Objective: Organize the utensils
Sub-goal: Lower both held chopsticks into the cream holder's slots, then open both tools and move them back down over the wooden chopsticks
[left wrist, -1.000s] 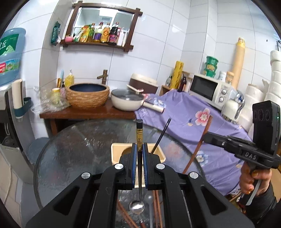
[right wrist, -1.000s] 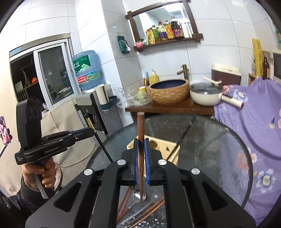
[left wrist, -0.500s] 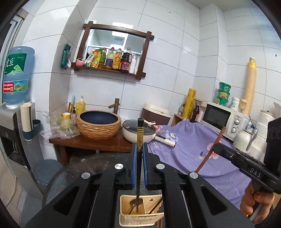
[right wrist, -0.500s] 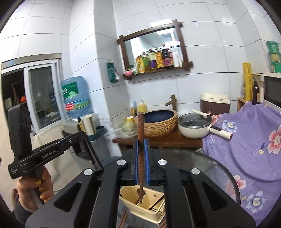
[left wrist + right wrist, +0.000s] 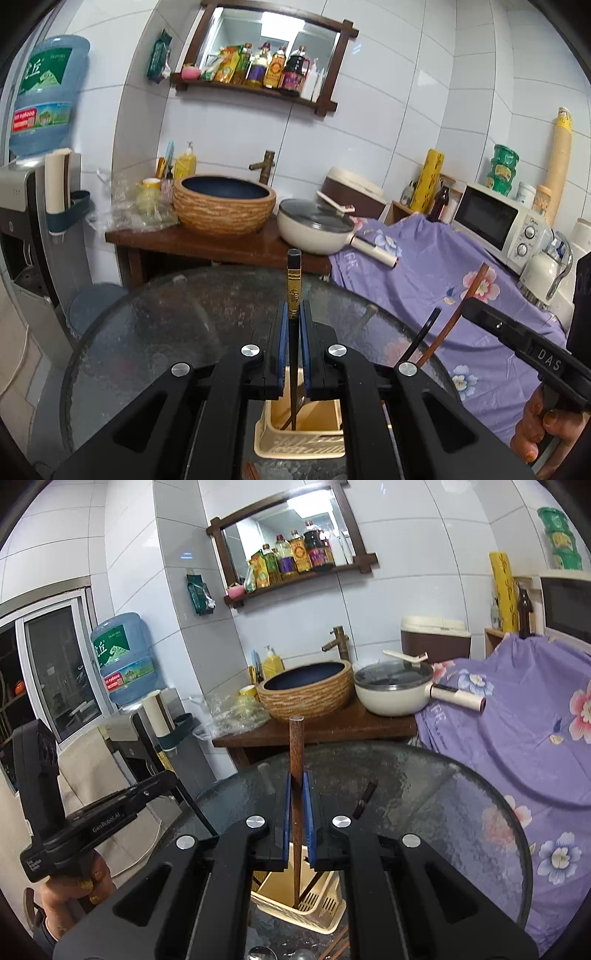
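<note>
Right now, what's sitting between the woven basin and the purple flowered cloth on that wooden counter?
A cream pot with a glass lid sits between the woven basin and the purple cloth, its handle reaching over the cloth. Both wrist views show it.

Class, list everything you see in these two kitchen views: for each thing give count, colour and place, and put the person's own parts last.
utensil holder: one, cream, on the glass table below both grippers
glass table: one, round, dark, foreground
black utensil: one, black with gold band, clamped upright over the holder
brown utensil: one, wooden brown, clamped upright over the holder
basin: one, woven tan, dark blue inside, wooden counter
pot: one, cream, glass lid, beside the basin
microwave: one, white, right, on the purple floral cloth
water bottle: one, blue, left, on a dispenser
shelf bottles: several, mixed, wall shelf
left gripper: black, blue fingers, shut
right gripper: same, shut
hand: one per view, gripping a handle
</note>
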A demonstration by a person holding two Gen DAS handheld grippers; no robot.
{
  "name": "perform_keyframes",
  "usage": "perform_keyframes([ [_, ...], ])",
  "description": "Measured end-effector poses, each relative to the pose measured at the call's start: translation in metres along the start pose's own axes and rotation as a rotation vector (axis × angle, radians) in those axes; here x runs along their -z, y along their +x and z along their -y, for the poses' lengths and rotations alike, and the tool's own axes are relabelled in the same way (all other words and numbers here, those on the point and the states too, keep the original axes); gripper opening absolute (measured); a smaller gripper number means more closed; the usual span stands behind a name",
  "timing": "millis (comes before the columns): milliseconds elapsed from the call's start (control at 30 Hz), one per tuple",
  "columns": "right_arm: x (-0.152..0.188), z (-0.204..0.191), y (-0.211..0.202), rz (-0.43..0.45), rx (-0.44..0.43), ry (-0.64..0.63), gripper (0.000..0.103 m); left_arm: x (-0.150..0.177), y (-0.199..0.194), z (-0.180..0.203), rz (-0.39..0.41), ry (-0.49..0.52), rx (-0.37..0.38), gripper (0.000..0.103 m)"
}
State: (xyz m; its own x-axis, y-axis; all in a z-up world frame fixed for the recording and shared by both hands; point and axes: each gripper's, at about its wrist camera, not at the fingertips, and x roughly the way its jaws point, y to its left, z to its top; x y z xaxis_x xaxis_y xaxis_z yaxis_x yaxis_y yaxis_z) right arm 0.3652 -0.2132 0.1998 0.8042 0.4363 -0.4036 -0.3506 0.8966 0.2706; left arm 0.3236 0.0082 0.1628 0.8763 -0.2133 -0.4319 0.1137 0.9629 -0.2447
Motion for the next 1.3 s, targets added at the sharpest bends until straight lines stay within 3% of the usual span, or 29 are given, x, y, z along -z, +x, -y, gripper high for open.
perform_keyframes([
  [333,0.022,0.007,0.019,-0.055,-0.003,0.032,0.007,0.034,0.027,-0.017,-0.098,-0.039,-0.003,0.006],
  [667,0.031,0.011,0.018,-0.045,0.025,0.037,0.008,0.036,0.023,-0.012,-0.087,-0.013,-0.013,0.009],
  [700,0.031,0.011,0.018,-0.045,0.03,0.034,0.009,0.036,0.024,-0.012,-0.088,-0.009,-0.012,0.012],
  [767,0.033,0.01,0.015,-0.034,0.044,0.015,0.015,0.037,0.02,-0.01,-0.076,0.001,-0.016,0.031],
  [800,0.034,0.009,0.013,-0.026,0.049,0.007,0.031,0.037,0.018,-0.009,-0.069,0.006,-0.02,0.037],
  [867,0.036,0.009,0.007,-0.004,0.046,0.005,0.054,0.038,0.011,-0.006,-0.048,0.017,-0.026,0.05],
  [933,0.039,0.009,-0.001,0.017,0.049,0.005,0.054,0.041,0.005,-0.003,-0.039,0.038,-0.029,0.055],
  [1067,0.051,0.01,-0.011,0.006,0.059,-0.007,0.056,0.053,-0.01,-0.001,-0.022,0.057,-0.031,0.077],
  [1300,0.097,0.008,-0.022,-0.056,0.067,-0.061,0.066,0.086,-0.028,-0.01,-0.051,0.043,-0.029,0.093],
])
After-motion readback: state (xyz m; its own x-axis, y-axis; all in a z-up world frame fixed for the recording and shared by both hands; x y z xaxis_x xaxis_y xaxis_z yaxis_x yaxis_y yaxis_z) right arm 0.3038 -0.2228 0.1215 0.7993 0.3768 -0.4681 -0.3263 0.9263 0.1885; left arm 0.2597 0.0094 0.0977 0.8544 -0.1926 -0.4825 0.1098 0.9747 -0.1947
